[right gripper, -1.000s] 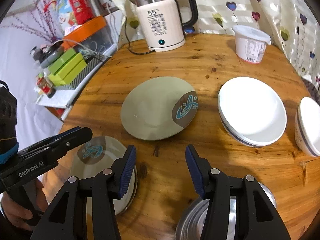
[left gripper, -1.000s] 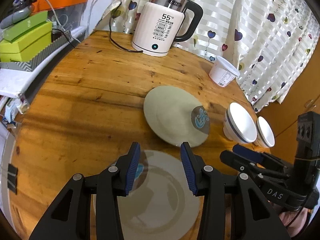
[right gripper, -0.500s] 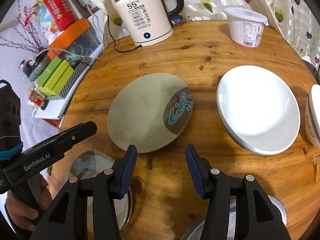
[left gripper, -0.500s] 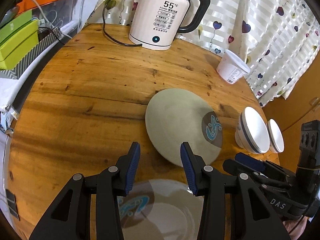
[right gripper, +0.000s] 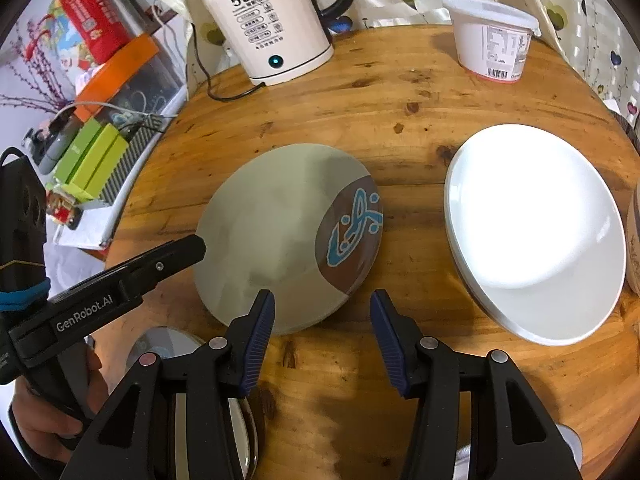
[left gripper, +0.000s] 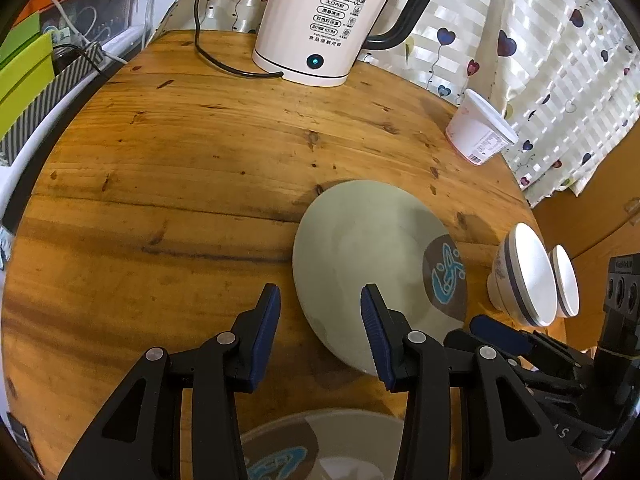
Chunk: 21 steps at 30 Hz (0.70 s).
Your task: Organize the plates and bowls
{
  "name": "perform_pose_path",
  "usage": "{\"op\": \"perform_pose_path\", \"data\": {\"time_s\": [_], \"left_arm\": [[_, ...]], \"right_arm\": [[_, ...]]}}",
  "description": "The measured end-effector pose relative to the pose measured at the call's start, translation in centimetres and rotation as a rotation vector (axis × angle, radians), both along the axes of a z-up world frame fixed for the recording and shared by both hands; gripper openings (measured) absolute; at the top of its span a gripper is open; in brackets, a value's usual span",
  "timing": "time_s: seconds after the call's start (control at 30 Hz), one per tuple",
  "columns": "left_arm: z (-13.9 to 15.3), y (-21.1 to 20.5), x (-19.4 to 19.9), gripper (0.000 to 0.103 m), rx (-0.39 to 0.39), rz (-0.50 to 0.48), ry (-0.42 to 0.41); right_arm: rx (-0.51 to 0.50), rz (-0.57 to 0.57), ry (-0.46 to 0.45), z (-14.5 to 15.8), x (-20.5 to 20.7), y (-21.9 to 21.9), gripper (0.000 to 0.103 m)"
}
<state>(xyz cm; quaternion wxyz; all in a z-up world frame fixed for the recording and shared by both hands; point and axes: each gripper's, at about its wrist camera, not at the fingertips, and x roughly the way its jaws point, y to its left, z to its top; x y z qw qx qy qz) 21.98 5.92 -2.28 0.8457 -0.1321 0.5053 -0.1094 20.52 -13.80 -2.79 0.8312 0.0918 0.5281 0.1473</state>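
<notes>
A grey-green plate with a brown patch and blue fish drawing (left gripper: 368, 248) (right gripper: 280, 232) lies flat in the middle of the round wooden table (left gripper: 160, 184). My left gripper (left gripper: 320, 320) is open and empty, just left of the plate's near edge. My right gripper (right gripper: 322, 332) is open and empty at the plate's near edge. A second fish plate (left gripper: 320, 444) (right gripper: 168, 344) lies close under both grippers. White stacked plates (right gripper: 536, 232) sit to the right. Two white bowls (left gripper: 528, 280) stand at the table's right edge.
A white electric kettle (left gripper: 324, 20) (right gripper: 268, 20) with its cord stands at the back. A white lidded tub (left gripper: 480, 132) (right gripper: 492, 40) is back right. Green boxes (right gripper: 92, 156) and clutter lie beyond the left edge. A metal rim (right gripper: 572, 444) shows bottom right.
Both grippers moved forward toward the fish plate in the middle. The near fish plate slid down and out of the views. Both grippers stayed open.
</notes>
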Motion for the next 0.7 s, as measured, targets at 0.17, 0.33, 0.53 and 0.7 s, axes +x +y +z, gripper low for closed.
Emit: {"op": "perform_pose_path", "data": {"time_s": [0.17, 0.33, 0.53, 0.7], "left_arm": [[-0.6, -0.2, 0.9, 0.043, -0.003, -0.011, 0.013], [-1.2, -0.4, 1.5, 0.043, -0.003, -0.018, 0.021], [-1.6, -0.7, 1.9, 0.043, -0.007, -0.033, 0.029], [-1.6, -1.0, 2.1, 0.043, -0.006, -0.042, 0.027]], "right_arm": [[-0.005, -0.008, 0.009, -0.3, 0.6, 0.2, 0.050], [-0.010, -0.012, 0.016, -0.6, 1.1, 0.3, 0.048], [-0.016, -0.016, 0.028, -1.2, 1.6, 0.4, 0.044], [-0.017, -0.023, 0.029, -1.3, 1.9, 0.3, 0.040]]}}
